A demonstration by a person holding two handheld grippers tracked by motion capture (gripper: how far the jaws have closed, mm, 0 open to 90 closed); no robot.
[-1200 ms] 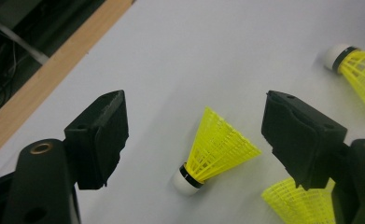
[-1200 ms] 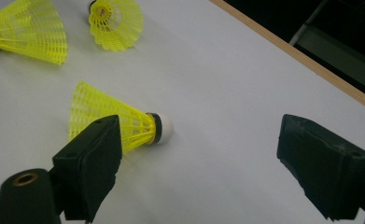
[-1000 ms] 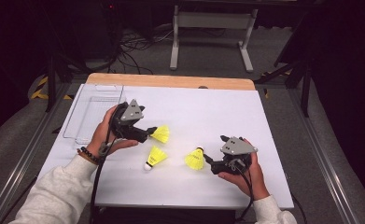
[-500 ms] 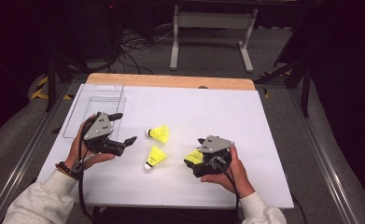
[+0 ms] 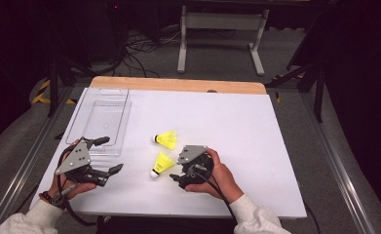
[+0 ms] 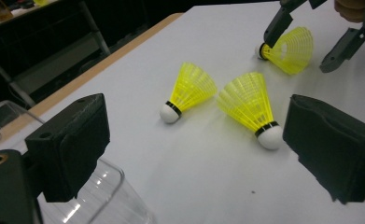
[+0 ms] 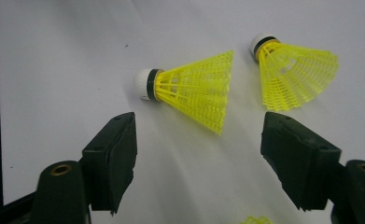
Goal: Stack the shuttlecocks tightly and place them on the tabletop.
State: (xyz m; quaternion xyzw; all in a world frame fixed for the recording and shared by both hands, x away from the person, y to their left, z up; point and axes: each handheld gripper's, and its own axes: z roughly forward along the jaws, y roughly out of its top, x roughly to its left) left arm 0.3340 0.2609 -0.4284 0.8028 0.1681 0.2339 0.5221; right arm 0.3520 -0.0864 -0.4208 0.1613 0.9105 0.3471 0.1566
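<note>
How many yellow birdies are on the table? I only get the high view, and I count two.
Observer: Three. The left gripper view shows a third shuttlecock lying on the table at the right gripper.
Operator: Is it squeezed?
Observer: No. The fingers stand apart, one on each side of it.
Operator: What are the tips of the other two like?
Observer: In the right gripper view, the nearer shuttlecock and the farther shuttlecock each have a white cork with a black band behind it.
</note>
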